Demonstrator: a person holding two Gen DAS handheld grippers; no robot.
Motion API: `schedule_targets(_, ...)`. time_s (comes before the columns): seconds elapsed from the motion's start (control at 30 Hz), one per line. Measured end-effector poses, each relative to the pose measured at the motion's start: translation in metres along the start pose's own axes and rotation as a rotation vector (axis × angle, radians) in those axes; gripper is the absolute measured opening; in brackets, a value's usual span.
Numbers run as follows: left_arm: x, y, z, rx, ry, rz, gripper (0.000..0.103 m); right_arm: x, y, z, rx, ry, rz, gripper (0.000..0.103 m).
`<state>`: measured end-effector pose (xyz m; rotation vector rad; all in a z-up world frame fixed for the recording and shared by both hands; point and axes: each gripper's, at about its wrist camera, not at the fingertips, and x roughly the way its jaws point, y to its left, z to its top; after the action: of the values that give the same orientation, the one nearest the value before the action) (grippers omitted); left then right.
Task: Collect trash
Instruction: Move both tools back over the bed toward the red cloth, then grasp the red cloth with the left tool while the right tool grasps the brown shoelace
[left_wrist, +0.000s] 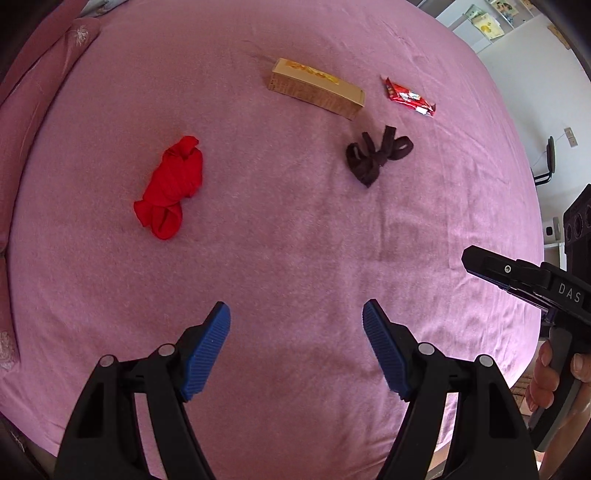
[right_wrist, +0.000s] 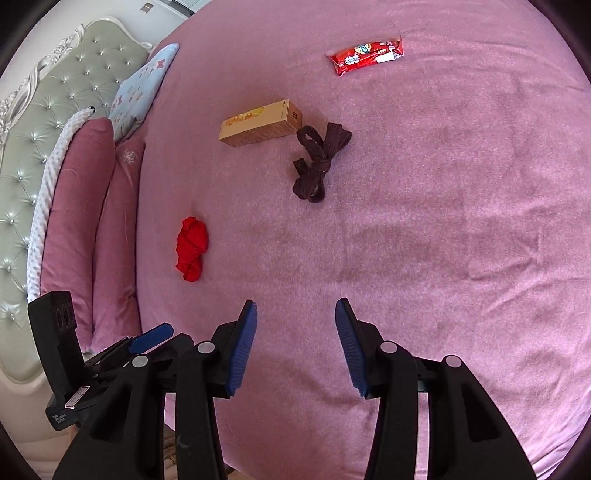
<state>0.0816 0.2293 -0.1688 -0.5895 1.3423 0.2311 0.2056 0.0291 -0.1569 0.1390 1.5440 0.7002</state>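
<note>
Nearest, in the left wrist view: left gripper (left_wrist: 296, 325) gaping wide, nothing between the blue pads. In the right wrist view: right gripper (right_wrist: 296, 325) parted less, also empty. Further out on the pink bedspread (right_wrist: 461, 240): red cloth bundle (left_wrist: 170, 186) up-left of the left gripper, dark knotted strap (right_wrist: 318, 162) ahead of the right. Beyond, tan box (right_wrist: 260, 123), long axis crosswise. Farthest, red wrapper (right_wrist: 365, 55), up-right of the right gripper, probably its pick. Headboard (right_wrist: 55, 147) shown only from the right; a hand (left_wrist: 554, 369) only from the left.
</note>
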Motion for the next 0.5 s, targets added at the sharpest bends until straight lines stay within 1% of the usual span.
schedule_targets(0.13,0.011,0.035,0.025,-0.010,-0.009,0.033,0.074,0.030,0.002,0.023,0.019,0.008,-0.021,0.044)
schedule_targets(0.33,0.035,0.078,0.062,-0.059,0.001,0.059,0.074,0.067,0.003,0.054,0.038,0.022,-0.033,0.044)
schedule_targets(0.47,0.058,0.098,0.081,-0.101,0.021,0.043,0.074,0.083,0.003,0.072,0.042,0.024,-0.044,0.044)
schedule_targets(0.5,0.065,0.100,0.084,-0.104,0.029,0.041,0.072,0.086,0.002,0.077,0.044,0.023,-0.048,0.044)
